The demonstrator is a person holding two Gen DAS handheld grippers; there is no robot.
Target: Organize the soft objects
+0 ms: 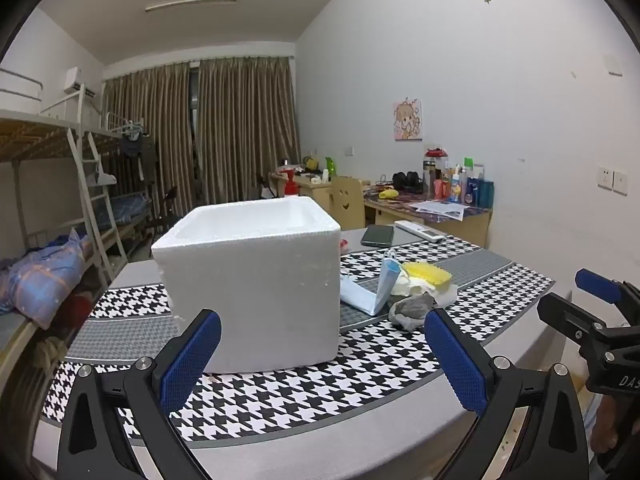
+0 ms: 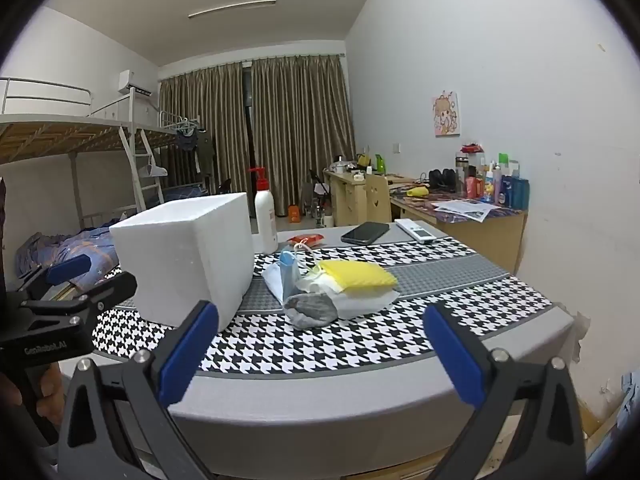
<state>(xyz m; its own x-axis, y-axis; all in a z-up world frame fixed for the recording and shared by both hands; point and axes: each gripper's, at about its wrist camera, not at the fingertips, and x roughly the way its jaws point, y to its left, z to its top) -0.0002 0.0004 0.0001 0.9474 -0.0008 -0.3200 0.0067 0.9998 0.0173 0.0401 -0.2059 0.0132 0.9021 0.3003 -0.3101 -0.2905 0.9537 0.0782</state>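
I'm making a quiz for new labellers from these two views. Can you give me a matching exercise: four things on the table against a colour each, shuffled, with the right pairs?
Things:
1. foam box
2. sponge
3. face mask
4. sock

Colours:
A. yellow
B. grey
C. white
D. light blue

Pairs: 1-C, 2-A, 3-D, 4-B.

The sponge, mask and sock lie in one small pile to the right of the box, on the houndstooth mat. Both grippers, left and right, are open and empty.
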